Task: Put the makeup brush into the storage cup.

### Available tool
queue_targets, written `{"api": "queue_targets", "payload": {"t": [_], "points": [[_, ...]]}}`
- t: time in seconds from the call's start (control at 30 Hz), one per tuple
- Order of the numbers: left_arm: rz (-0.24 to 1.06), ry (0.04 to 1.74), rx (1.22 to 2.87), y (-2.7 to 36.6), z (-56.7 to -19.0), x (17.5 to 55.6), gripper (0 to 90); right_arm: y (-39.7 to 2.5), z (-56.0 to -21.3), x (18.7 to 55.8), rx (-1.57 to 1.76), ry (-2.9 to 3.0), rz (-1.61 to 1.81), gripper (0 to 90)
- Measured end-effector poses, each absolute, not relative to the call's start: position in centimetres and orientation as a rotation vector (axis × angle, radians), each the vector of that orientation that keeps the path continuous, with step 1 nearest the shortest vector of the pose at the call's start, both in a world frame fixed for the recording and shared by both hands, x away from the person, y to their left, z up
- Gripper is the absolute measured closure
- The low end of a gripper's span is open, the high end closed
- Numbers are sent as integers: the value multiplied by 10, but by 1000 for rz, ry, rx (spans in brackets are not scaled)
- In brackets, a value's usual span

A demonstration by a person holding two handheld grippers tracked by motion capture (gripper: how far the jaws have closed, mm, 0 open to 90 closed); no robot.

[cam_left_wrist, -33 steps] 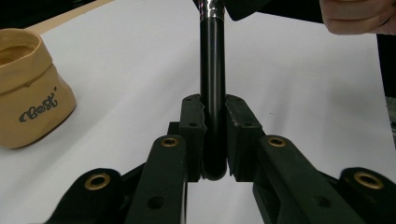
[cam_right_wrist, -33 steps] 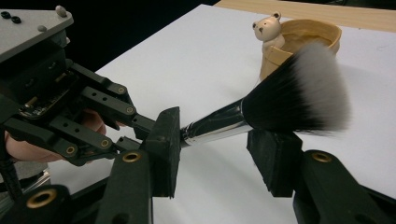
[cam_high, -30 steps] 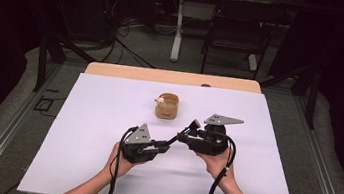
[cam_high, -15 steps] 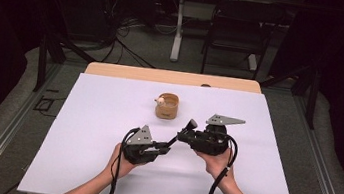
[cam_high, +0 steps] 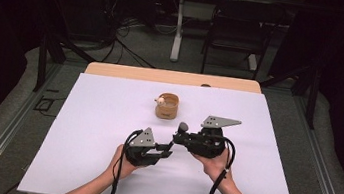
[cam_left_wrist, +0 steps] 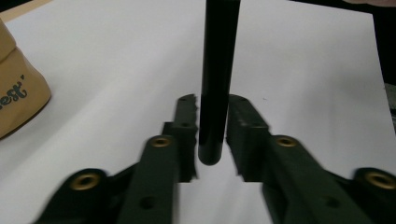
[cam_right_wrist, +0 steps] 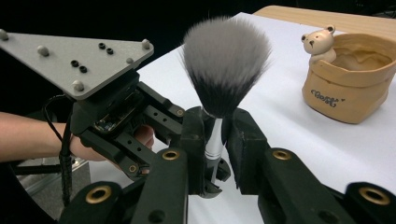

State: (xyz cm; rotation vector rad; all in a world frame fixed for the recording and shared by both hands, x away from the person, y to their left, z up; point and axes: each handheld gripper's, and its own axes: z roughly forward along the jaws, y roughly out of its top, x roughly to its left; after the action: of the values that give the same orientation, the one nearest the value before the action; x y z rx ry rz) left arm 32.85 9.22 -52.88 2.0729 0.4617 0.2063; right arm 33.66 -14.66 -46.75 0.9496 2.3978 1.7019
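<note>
The brush (cam_right_wrist: pixel 219 88) is clamped by both grippers: right (cam_right_wrist: pixel 215 135) at the ferrule, left (cam_left_wrist: pixel 211 126) at the handle end. Little is changed since earlier; the pot (cam_high: pixel 167 106) is unmoved.

Dark room, grey floor (cam_high: pixel 156 49), black chair (cam_high: pixel 231 31) behind

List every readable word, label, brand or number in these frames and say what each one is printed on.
"Goest" or similar, dark script on the tan bear pot: the letters are too stylised to read for certain.
"...est'", the tail of the same word on the pot's wall in the left gripper view: the start is cut off.
No text is readable on the brush, the left gripper or the right gripper.
</note>
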Motion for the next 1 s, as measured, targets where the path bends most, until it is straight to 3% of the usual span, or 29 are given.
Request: {"api": "queue_targets", "payload": {"t": [0.1,0.13,0.17,0.3,0.33,0.37,0.47,0.53,1.0], "points": [[205,486,2084,93,-528,330,495,-146,-464,333,919,2387,1676,774],[210,500,2080,93,-528,329,495,-146,-464,333,919,2387,1676,774],[211,514,2063,95,-527,329,387,-146,-461,331,889,2381,1636,774],[245,528,2040,100,-524,329,230,-147,-459,330,862,2374,1594,774],[256,533,2032,102,-524,329,230,-147,-459,330,862,2374,1594,774],[266,552,2015,108,-522,330,161,-147,-459,330,846,2373,1569,774],[290,565,1997,115,-520,330,129,-147,-459,330,839,2377,1551,774],[303,582,1977,127,-517,332,27,-147,-459,329,823,2382,1522,773],[392,565,1753,181,-514,329,2,-155,-460,333,832,2395,1447,773]]}}
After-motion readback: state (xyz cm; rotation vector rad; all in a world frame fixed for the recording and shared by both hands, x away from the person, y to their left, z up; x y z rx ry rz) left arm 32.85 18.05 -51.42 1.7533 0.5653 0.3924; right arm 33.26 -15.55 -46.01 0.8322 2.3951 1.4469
